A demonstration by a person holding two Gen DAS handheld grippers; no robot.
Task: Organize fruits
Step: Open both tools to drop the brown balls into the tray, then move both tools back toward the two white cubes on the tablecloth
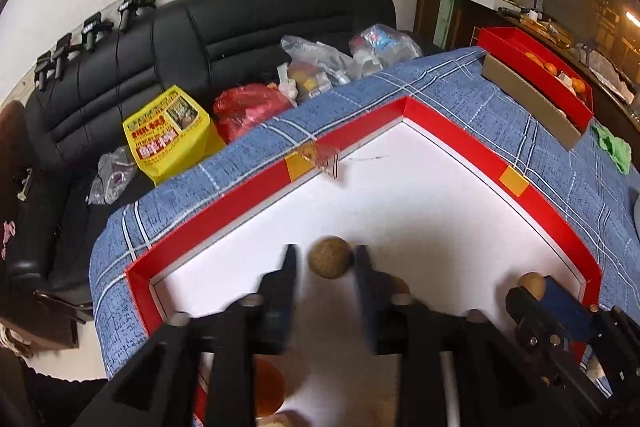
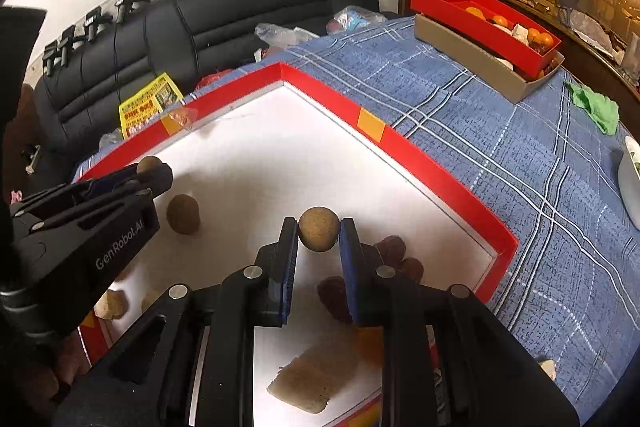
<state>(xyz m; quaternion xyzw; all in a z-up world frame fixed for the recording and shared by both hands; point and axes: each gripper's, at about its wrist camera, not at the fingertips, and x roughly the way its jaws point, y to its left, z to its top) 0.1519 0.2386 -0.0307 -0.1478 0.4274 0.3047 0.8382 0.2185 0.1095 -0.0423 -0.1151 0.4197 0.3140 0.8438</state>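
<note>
A red-rimmed tray with a white floor lies on the blue plaid cloth. In the left wrist view my left gripper is open around a round brown fruit resting on the tray floor. In the right wrist view my right gripper is shut on a round brown fruit, held just above the tray. The left gripper also shows at the left there, with a brown fruit below it. Dark red fruits lie beside the right fingers. The right gripper shows at the lower right of the left view.
A stacked red and brown box with oranges stands at the far right of the table. A green cloth and a white bowl lie at the right. A black sofa with bags is behind the table.
</note>
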